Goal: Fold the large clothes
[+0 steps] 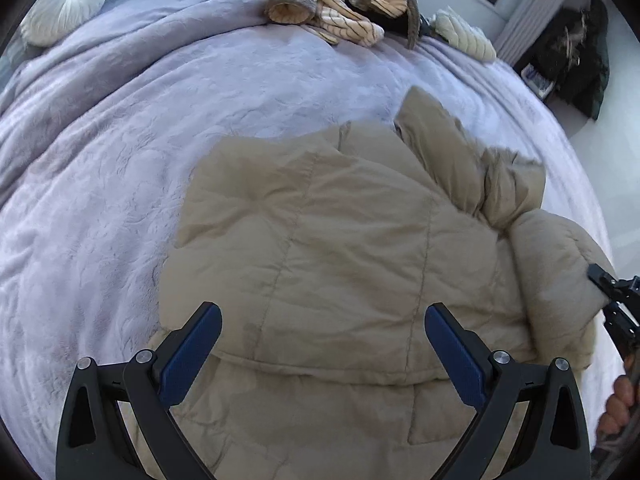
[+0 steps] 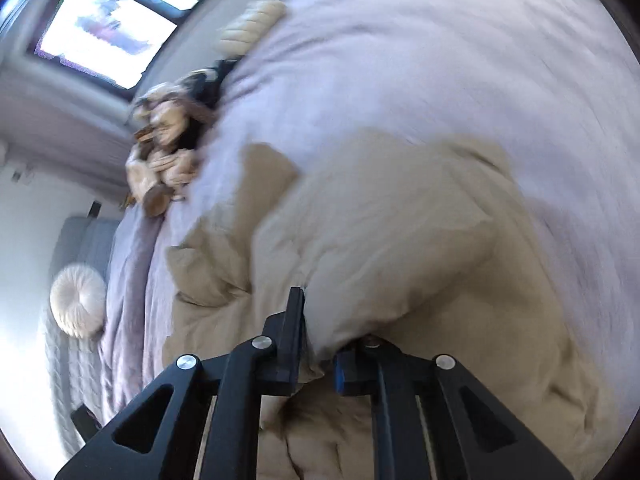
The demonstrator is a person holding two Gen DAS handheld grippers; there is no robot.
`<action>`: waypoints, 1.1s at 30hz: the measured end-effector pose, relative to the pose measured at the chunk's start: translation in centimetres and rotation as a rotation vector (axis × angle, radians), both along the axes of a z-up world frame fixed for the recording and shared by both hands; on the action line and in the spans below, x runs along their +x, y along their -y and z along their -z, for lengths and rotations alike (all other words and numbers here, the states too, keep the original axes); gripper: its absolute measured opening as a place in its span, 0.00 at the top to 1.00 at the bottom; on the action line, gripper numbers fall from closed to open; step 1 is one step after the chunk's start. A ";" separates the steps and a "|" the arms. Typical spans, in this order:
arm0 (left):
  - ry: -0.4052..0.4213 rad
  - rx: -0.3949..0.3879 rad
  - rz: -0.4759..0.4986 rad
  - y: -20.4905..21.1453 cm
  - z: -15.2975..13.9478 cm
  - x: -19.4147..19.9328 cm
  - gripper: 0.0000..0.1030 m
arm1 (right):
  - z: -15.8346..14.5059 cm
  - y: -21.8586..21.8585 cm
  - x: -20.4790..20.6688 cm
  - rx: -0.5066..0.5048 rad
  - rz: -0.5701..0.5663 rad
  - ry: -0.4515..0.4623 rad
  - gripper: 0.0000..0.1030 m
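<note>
A tan quilted puffer jacket lies on a lilac bedspread. My left gripper is open and empty, its blue pads spread just above the jacket's near part. My right gripper is shut on a thick fold of the jacket, which bulges up over its fingers and hides the right fingertip. In the left wrist view the right gripper shows at the right edge, against the jacket's rolled side. The right wrist view is blurred and tilted.
A heap of cream and brown striped knitwear lies at the far edge of the bed, also in the right wrist view. A round white cushion sits far left. A dark garment hangs at the far right by the wall.
</note>
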State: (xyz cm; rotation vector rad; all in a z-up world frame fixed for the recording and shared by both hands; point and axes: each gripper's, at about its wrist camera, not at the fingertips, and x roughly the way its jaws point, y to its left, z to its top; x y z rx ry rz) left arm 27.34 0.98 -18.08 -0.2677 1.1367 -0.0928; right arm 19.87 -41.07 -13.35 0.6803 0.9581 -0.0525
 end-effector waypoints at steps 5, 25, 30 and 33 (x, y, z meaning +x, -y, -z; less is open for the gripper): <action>0.014 -0.133 -0.054 -3.2 -0.4 0.6 0.01 | -1.4 -8.4 3.9 -0.067 -0.293 0.068 0.88; -0.124 -0.461 0.094 -0.5 2.7 2.6 0.01 | 3.5 -7.0 -3.6 -0.031 -0.358 -0.254 0.33; -0.111 -0.415 0.118 2.0 2.7 3.7 0.27 | 5.3 2.3 -6.8 0.178 -0.022 -0.270 0.33; -0.138 -0.390 0.150 3.0 2.6 4.2 0.86 | 6.0 6.1 -7.6 0.282 0.137 -0.219 0.33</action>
